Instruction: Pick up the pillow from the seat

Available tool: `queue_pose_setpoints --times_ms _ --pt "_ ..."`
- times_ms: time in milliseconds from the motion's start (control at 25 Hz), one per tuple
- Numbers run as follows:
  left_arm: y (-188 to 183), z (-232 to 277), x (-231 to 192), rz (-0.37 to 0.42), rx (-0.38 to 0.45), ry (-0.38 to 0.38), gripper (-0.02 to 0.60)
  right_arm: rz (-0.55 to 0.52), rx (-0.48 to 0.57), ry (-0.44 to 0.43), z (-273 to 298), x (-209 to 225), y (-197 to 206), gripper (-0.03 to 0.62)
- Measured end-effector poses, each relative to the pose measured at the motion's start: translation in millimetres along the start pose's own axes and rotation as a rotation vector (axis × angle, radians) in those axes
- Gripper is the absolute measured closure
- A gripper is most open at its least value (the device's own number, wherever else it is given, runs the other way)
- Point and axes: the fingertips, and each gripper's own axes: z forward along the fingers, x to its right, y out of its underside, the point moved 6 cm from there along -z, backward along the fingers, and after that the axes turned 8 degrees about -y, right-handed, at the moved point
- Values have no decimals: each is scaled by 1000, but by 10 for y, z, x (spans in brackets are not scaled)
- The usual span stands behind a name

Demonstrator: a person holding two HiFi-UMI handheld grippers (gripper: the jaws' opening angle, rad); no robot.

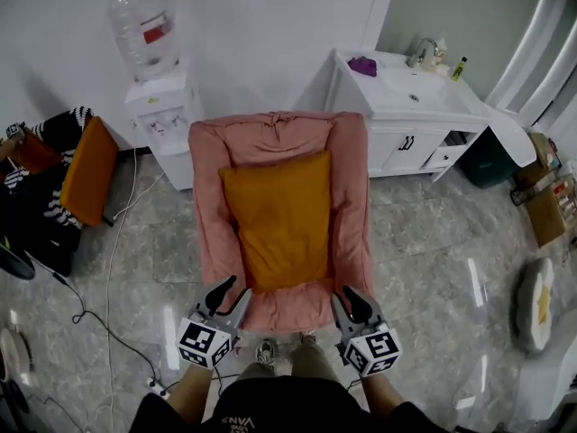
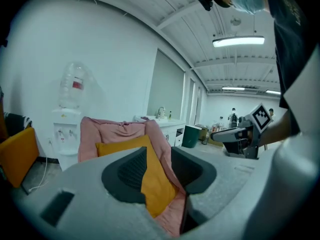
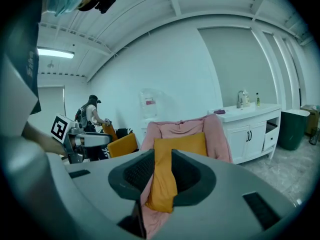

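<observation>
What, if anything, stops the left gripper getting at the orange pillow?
Probably yes, it can reach. The left gripper hovers at the pink chair front edge, jaws apart and empty, and the orange pillow lies uncovered just ahead with nothing between.

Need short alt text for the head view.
An orange rectangular pillow lies on a pink cloth-covered armchair, seen from above. The left gripper and right gripper, jaws apart, hover at the seat's front edge, short of the pillow. A white water dispenser and white sink cabinet stand behind.
</observation>
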Motion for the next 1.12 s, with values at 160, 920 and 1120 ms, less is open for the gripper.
queue_pose_setpoints --times_ms 160,920,1120 --pt "63 231 -198 -8 -5 -84 434 -6 -47 -39 294 272 43 502" --pt "913 1383 -804 -33 -121 -246 408 -54 -151 -92 1716 1490 611 479" --pt "1145 1719 -970 -77 -156 -267 379 -41 -186 -72 1985 1889 777 451"
